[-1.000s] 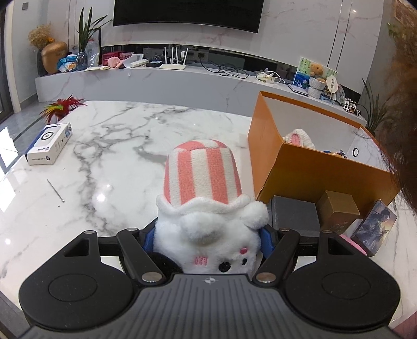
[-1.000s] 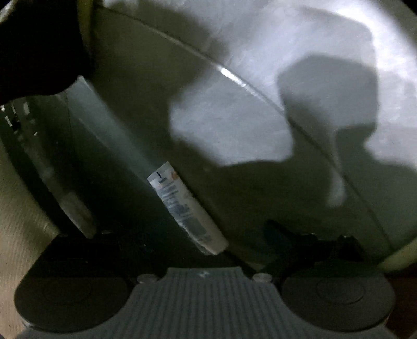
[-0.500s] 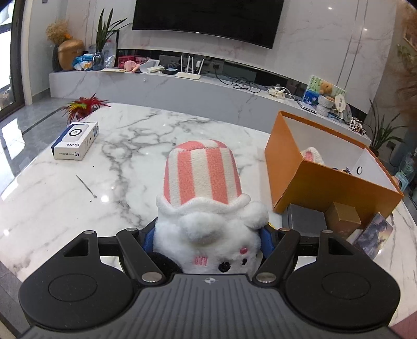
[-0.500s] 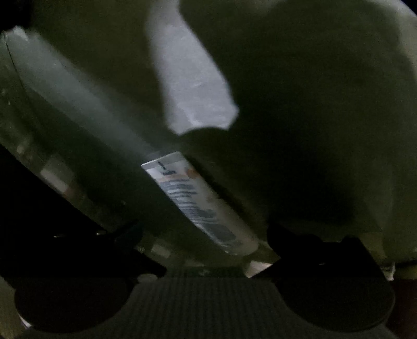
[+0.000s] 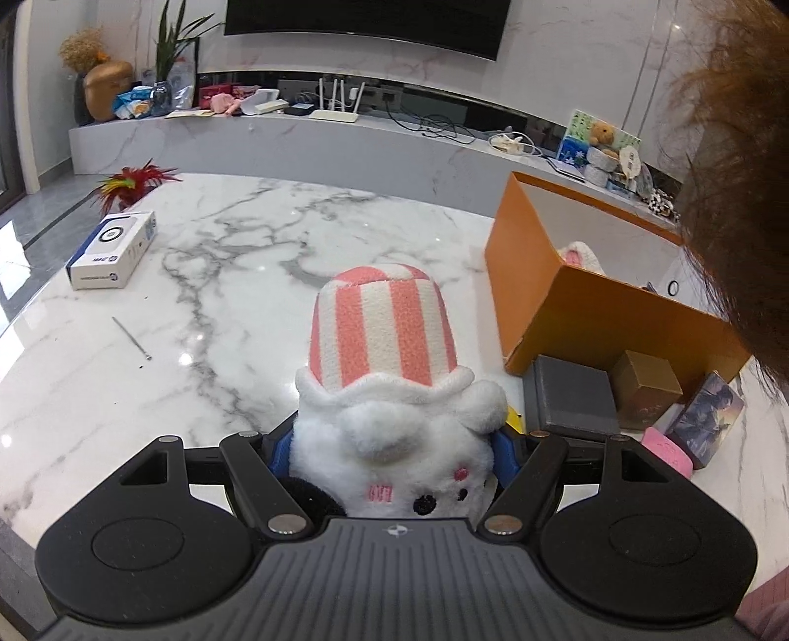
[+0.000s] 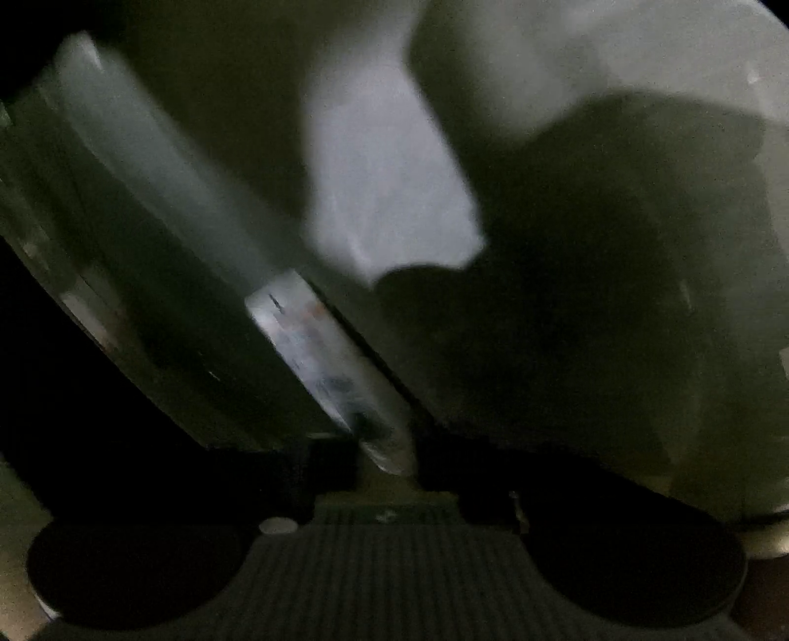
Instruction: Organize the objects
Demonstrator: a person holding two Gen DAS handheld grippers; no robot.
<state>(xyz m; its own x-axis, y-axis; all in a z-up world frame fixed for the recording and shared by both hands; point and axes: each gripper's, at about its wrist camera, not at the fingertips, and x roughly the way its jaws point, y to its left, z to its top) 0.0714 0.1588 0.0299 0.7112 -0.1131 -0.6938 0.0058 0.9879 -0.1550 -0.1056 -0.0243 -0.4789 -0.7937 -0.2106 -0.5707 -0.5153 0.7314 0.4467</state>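
Holding a plush (image 5: pixel 389 389) in the left gripper (image 5: pixel 389 444), jaws pinching its white body near the base, orange box (image 5: pixel 591 315) ahead-right on the desk (image 5: pixel 246 276). Plush looks light, soft, squashy: grip the body. Right gripper (image 6: pixel 384 453) has just closed on a tube (image 6: pixel 325 365) in a dark bin; probably light, slick. Tube print blurred, unreadable.

wall: white marble, dark TV (image 5: pixel 365 19) | low marble console (image 5: pixel 296 148) | floor: grey tile (image 5: pixel 29 231)
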